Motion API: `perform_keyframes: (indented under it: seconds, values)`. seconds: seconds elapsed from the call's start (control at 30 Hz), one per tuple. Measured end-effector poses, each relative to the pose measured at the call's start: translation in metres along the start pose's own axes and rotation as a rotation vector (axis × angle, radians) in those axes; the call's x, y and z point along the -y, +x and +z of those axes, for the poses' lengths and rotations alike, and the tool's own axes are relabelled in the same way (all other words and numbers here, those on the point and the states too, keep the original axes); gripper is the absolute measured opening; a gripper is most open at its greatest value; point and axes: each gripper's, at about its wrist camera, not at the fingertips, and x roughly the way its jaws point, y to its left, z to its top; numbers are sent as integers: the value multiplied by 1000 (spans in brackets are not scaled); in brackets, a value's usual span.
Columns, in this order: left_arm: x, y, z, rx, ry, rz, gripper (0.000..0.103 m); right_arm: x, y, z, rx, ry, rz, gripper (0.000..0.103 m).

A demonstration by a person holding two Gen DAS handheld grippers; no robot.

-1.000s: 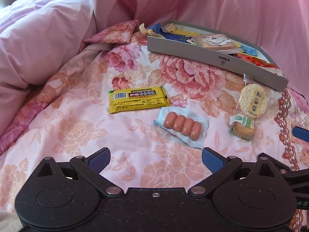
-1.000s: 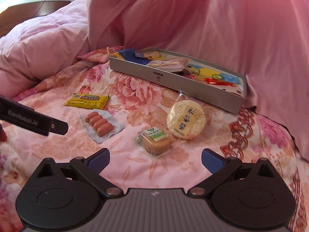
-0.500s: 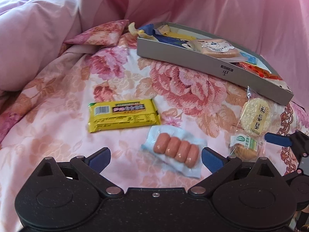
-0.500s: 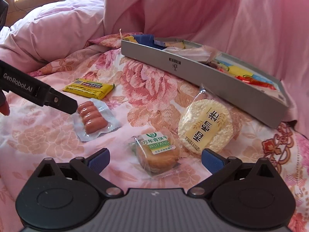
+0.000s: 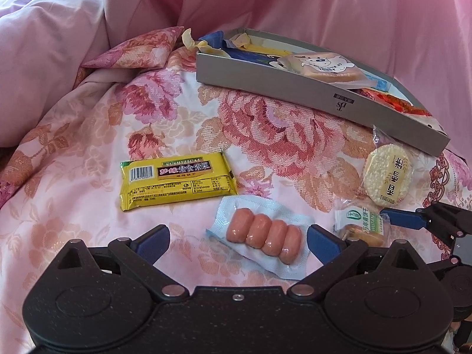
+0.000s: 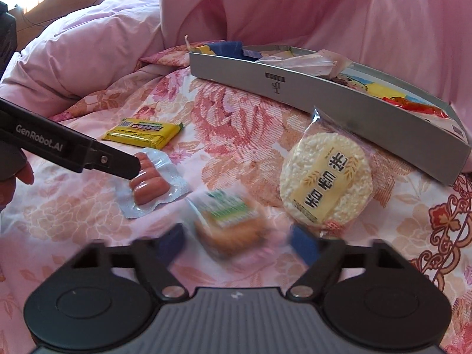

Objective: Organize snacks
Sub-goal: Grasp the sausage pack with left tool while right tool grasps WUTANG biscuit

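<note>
My left gripper is open, its jaws either side of a clear pack of small sausages on the floral bedspread. A yellow biscuit pack lies just beyond it. My right gripper is open and blurred, its jaws either side of a wrapped green-label pastry. A round rice cracker pack lies to its right. The grey snack box with several packets stands behind. The sausages and the left gripper's finger show in the right wrist view.
Pink quilt folds rise at the left and behind the box. A floral pillow corner lies left of the box. The right gripper's finger reaches in at the left view's right edge, over the pastry.
Both grippers have moved forward and down. The left now straddles the sausage pack; the right now straddles the pastry. Both stay open.
</note>
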Motion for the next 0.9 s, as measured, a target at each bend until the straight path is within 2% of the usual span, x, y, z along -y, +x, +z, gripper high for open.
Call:
perform_keyframes:
  seconds: [0.23,0.4,0.53,0.9]
  values:
    - [1,-4,0,9,14,-6,99,-7,-9,1,-37,-28,-3,69]
    - [5,-3,-2,-4,32,-33,99,-8,-31,-2,-144,-33,-79,71]
    - [15,3,-6,-27,101,-53,99,-2,-38,-7,-201,16,-106,72]
    - [29,33,-2,-34,254,-36,99,-3,-33,-10,-152,-20,-109,86]
